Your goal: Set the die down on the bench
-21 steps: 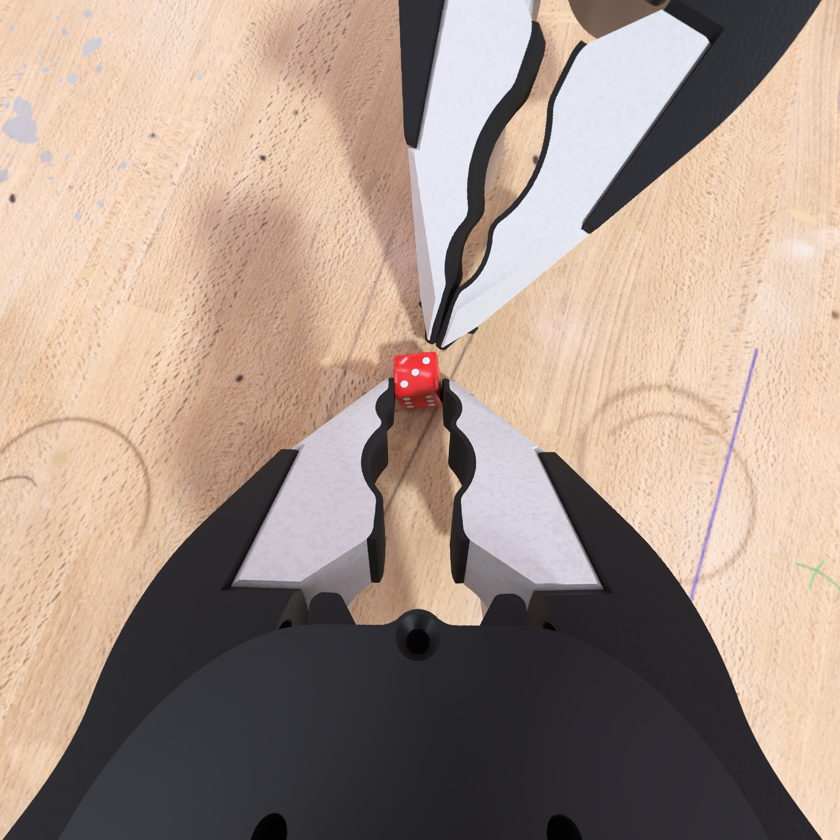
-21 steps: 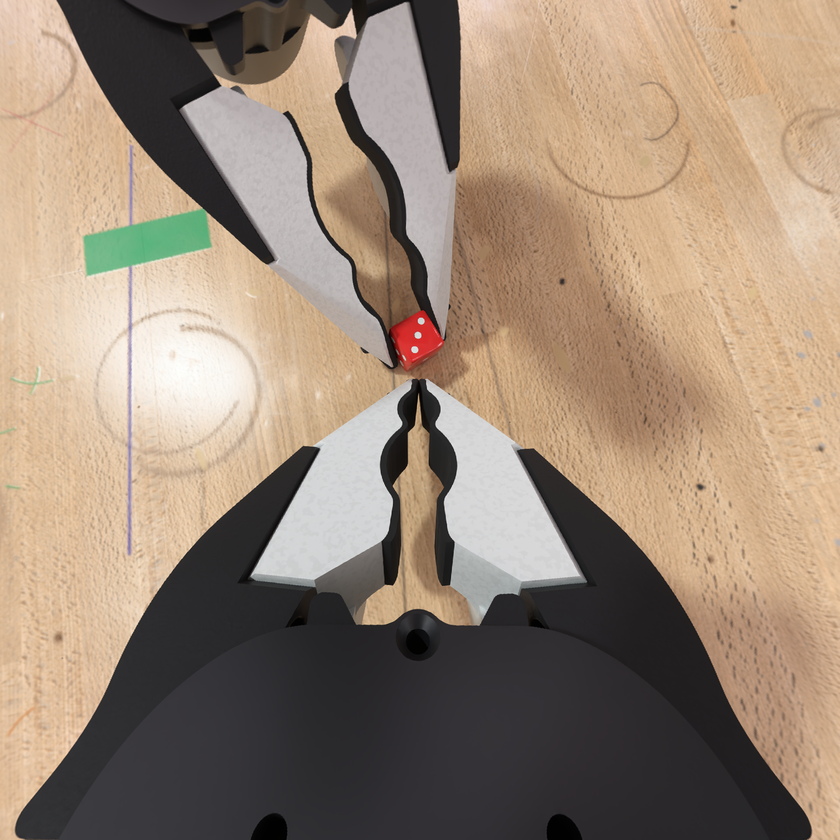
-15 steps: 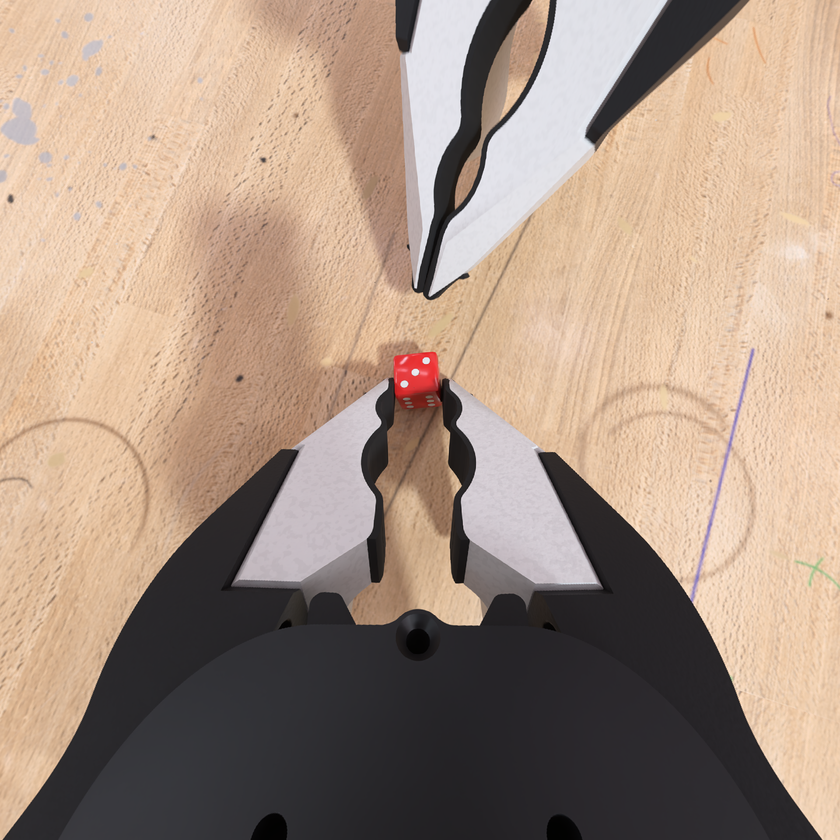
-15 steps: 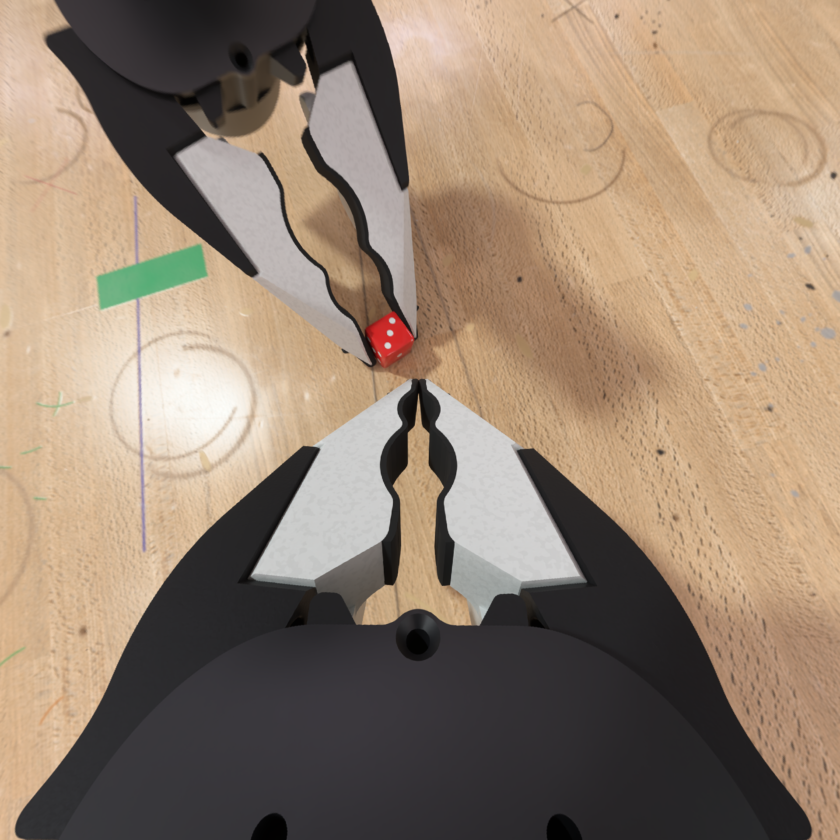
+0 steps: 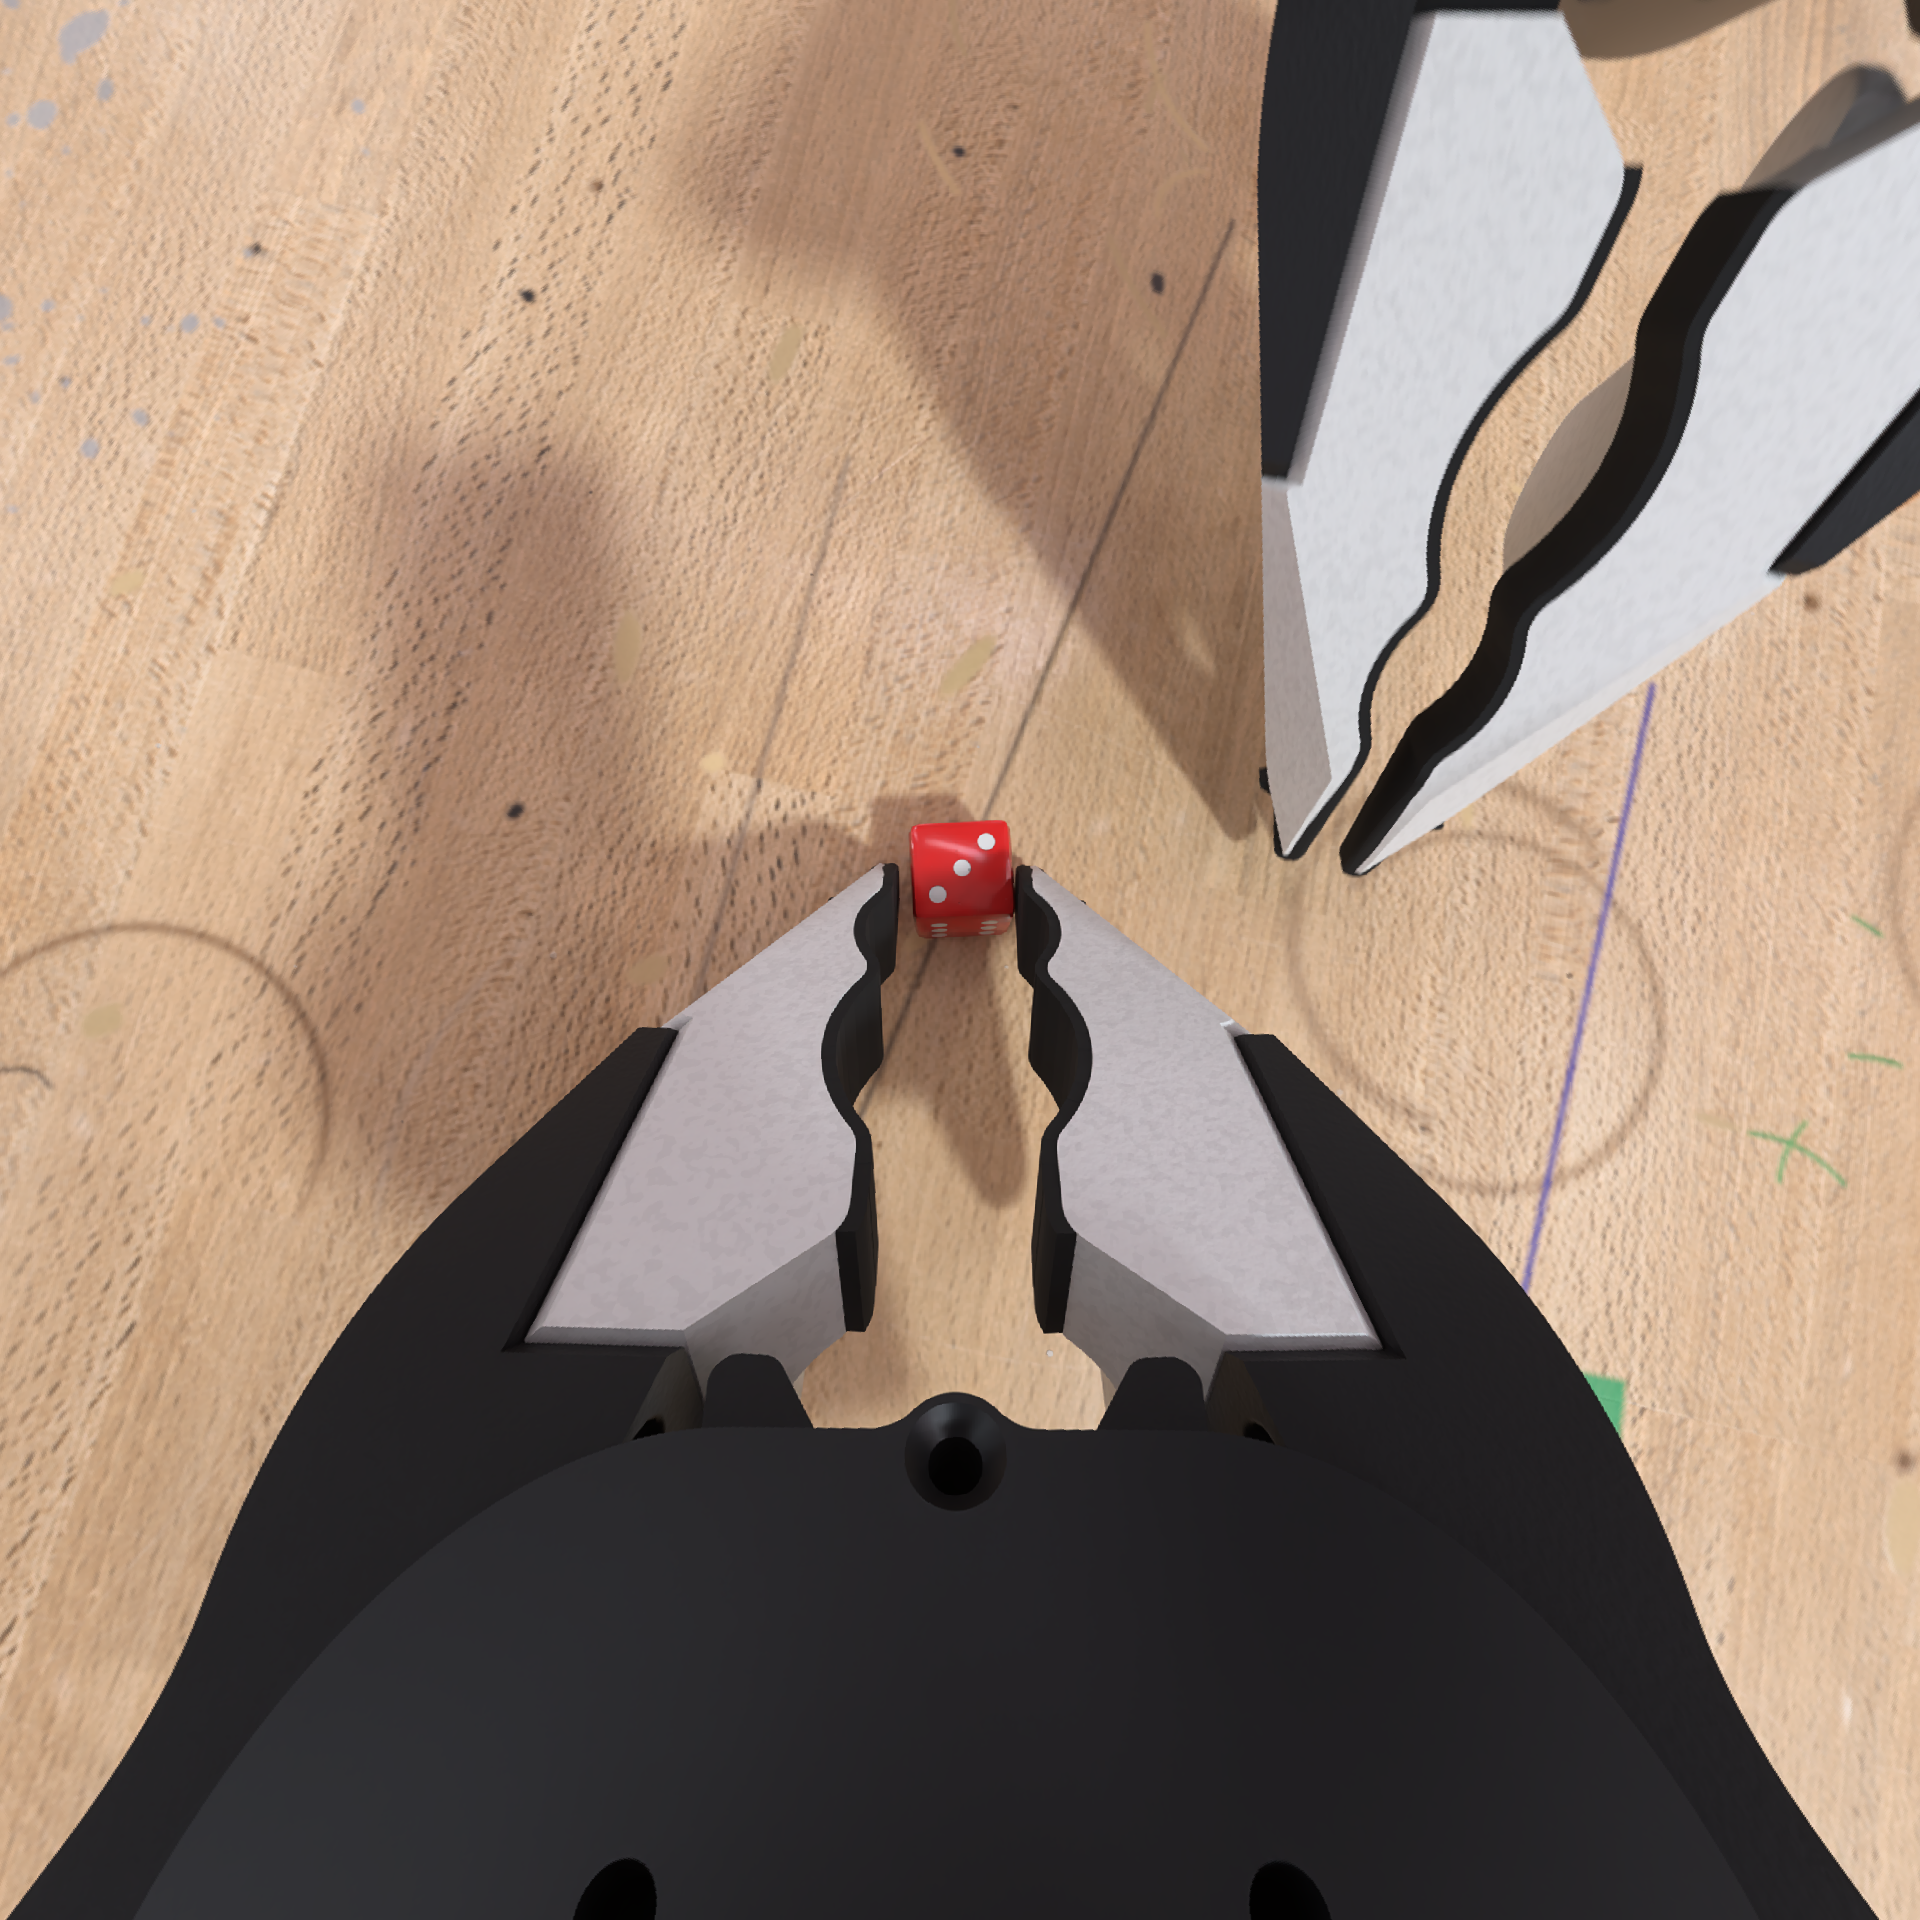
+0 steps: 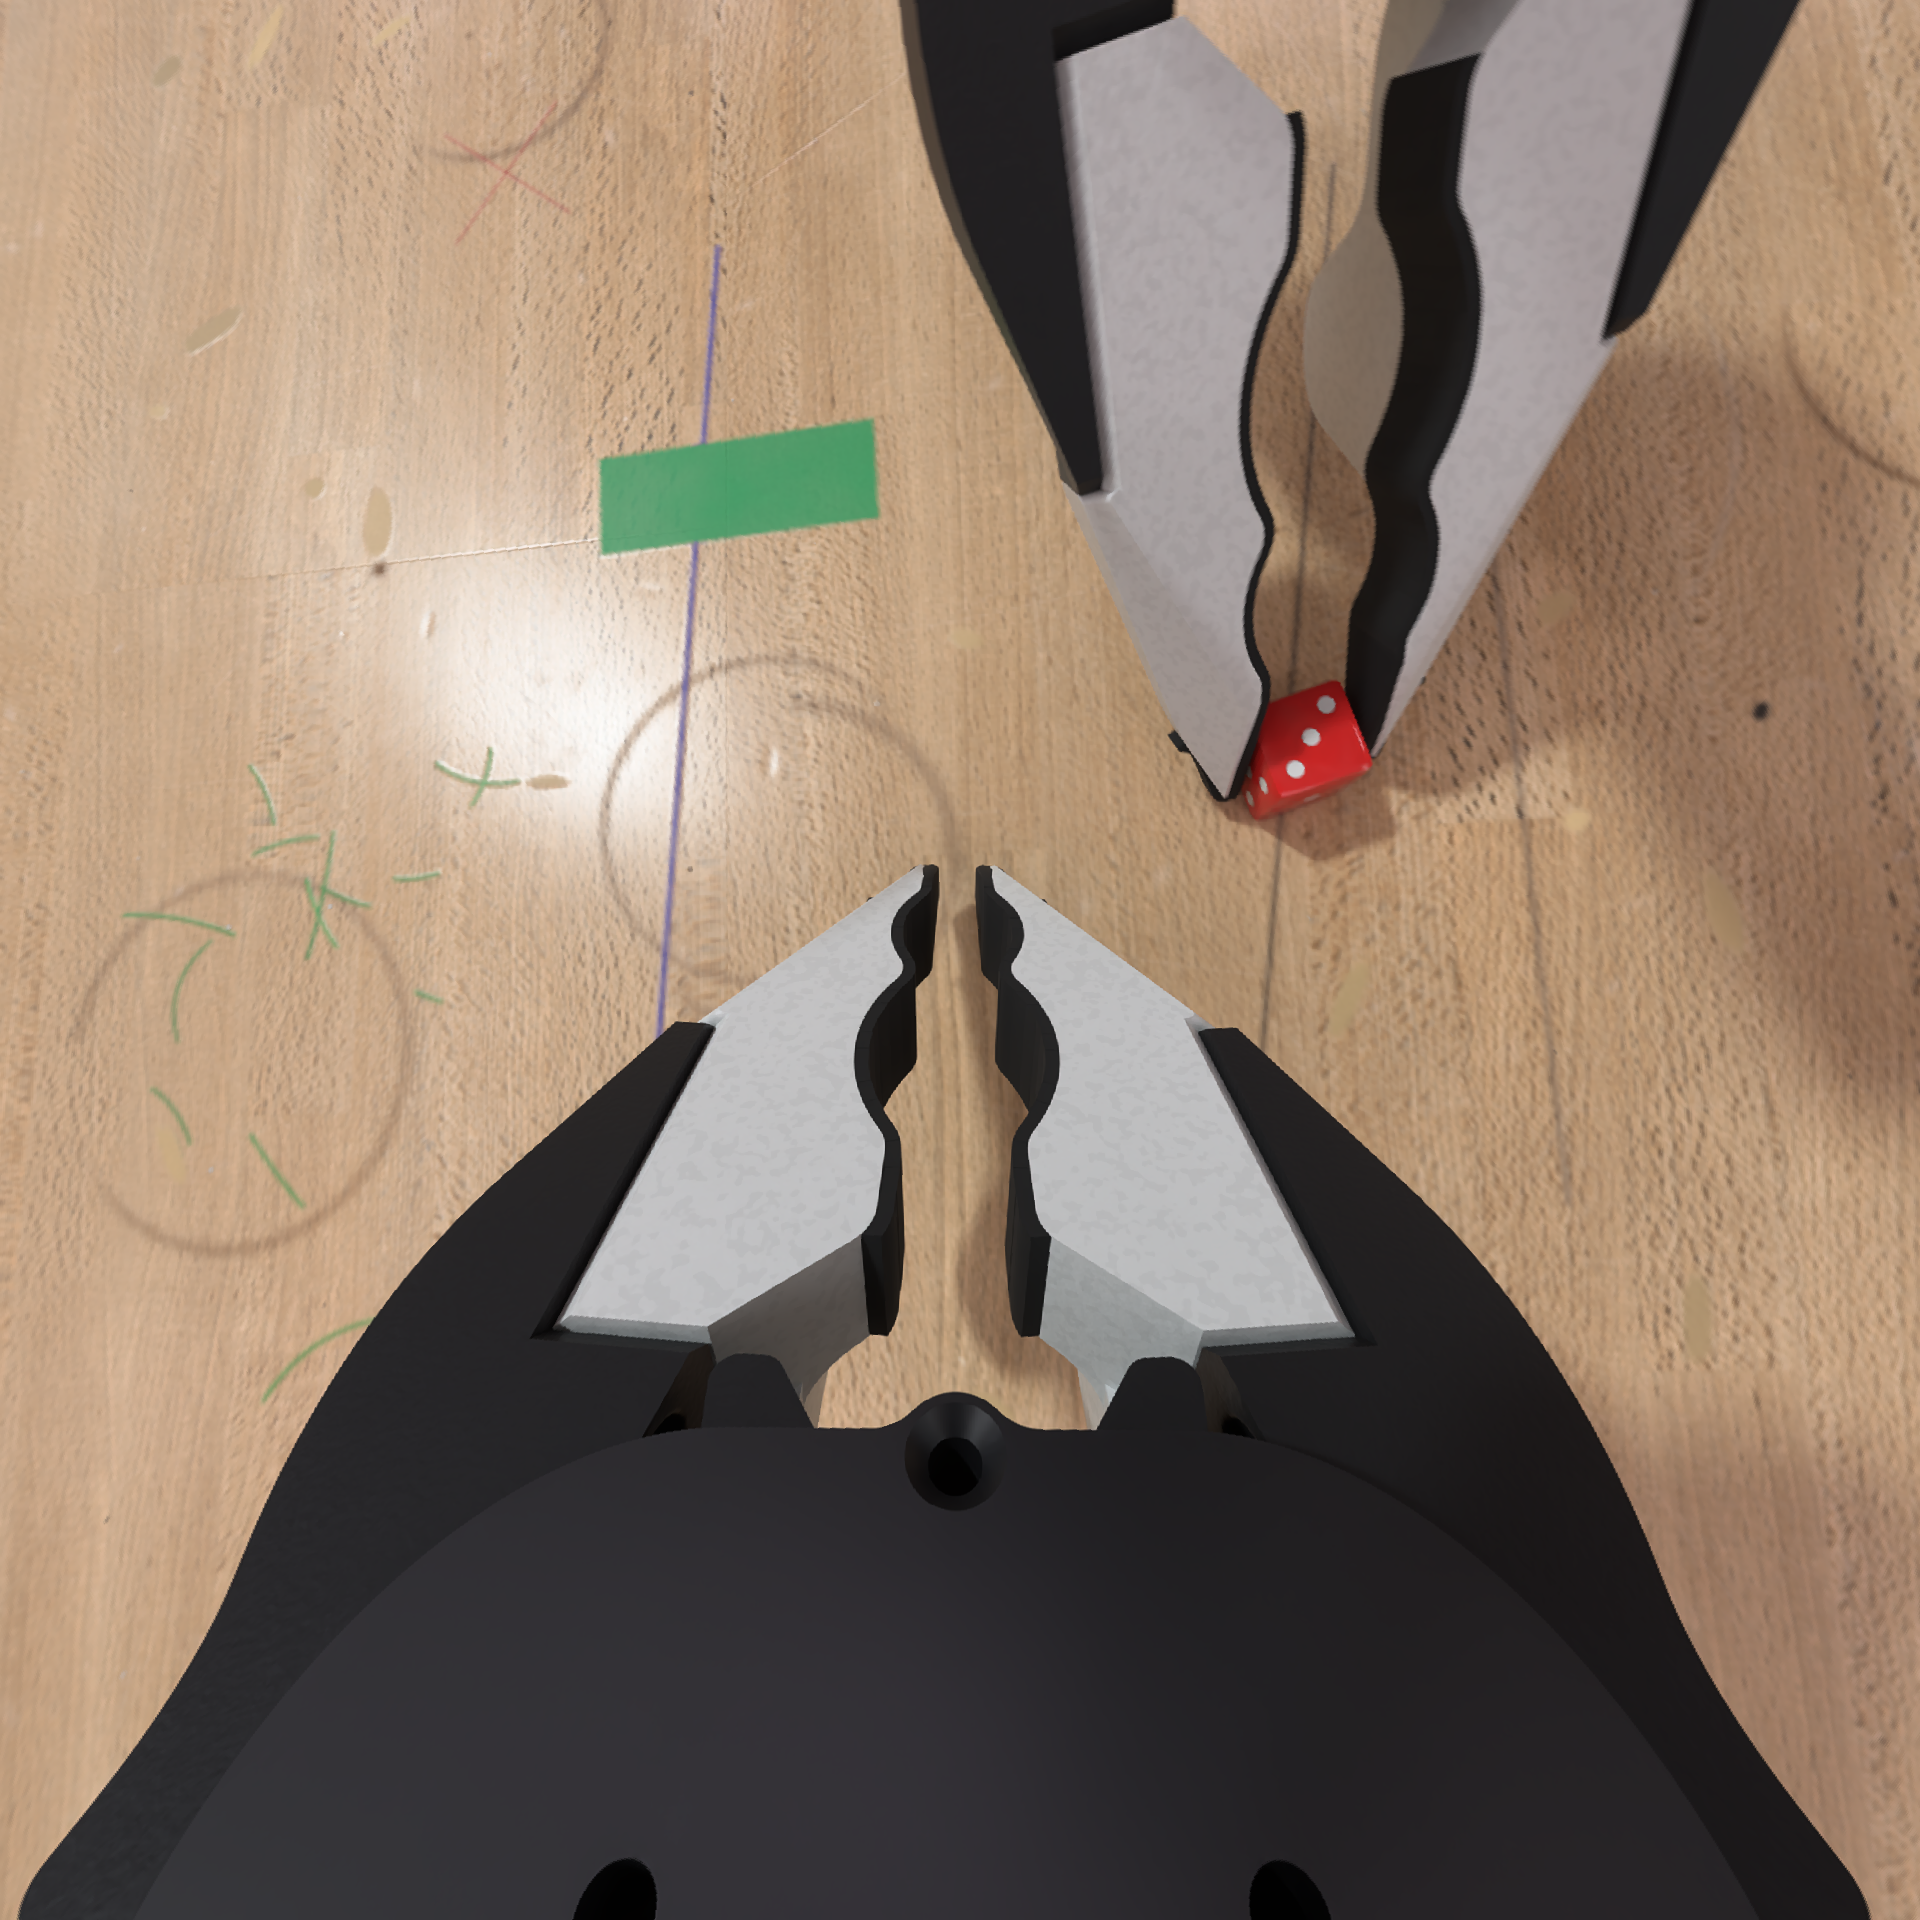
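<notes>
A small red die [image 5: 961,873] with white pips sits between the fingertips of my left gripper [image 5: 956,888], which is shut on it. In the right wrist view the die [image 6: 1304,748] is at the wooden bench [image 6: 1558,1091] surface or just above it, and the left gripper [image 6: 1299,764] comes down on it from above. My right gripper [image 6: 956,878] is empty, its tips a narrow gap apart. It is left of the die and clear of it. It also shows in the left wrist view [image 5: 1320,857], to the right of the die.
A green tape strip [image 6: 738,486] lies on the bench beyond the right gripper, crossed by a thin blue line [image 6: 686,675]. Ring stains, green scribbles [image 6: 312,894] and a red cross mark the wood. Shadows fall around the die.
My right gripper has moved sideways away from the die and its tips have parted slightly. My left gripper still holds the die in the same place.
</notes>
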Controlling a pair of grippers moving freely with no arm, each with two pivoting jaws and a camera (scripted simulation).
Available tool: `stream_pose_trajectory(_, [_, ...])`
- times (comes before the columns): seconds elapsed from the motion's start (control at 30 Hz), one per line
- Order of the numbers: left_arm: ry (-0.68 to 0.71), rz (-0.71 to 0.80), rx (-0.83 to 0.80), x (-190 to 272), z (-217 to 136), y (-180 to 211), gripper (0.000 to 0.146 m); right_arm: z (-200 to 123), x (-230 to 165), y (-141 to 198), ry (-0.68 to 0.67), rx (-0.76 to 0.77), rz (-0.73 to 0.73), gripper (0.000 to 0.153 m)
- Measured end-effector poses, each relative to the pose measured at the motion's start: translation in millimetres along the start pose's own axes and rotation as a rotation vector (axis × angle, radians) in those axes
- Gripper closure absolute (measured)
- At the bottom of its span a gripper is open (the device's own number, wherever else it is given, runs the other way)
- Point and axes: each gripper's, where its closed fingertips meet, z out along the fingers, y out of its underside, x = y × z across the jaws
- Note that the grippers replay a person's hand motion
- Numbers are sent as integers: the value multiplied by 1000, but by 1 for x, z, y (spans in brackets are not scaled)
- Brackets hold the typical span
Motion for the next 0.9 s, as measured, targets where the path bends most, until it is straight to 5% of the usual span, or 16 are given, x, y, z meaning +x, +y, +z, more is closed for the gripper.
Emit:
stream_pose_trajectory(0.2, [22, -10, 7, 1, -8, 2, 120, 5, -1, -3, -12, 8, 35, 153])
stream_pose_trajectory(0.6, [103, -34, 161, 30, -35, -22, 120, -43, 18, -8, -10, 255, 251, 153])
stream_pose_trajectory(0.73, [162, -70, 242, 42, -31, -38, 119, -50, 12, -14, -110, 349, 303, 153])
stream_pose_trajectory(0.9, [247, -82, 262, 50, -30, -39, 131, -56, 11, -19, -143, 386, 292, 153])
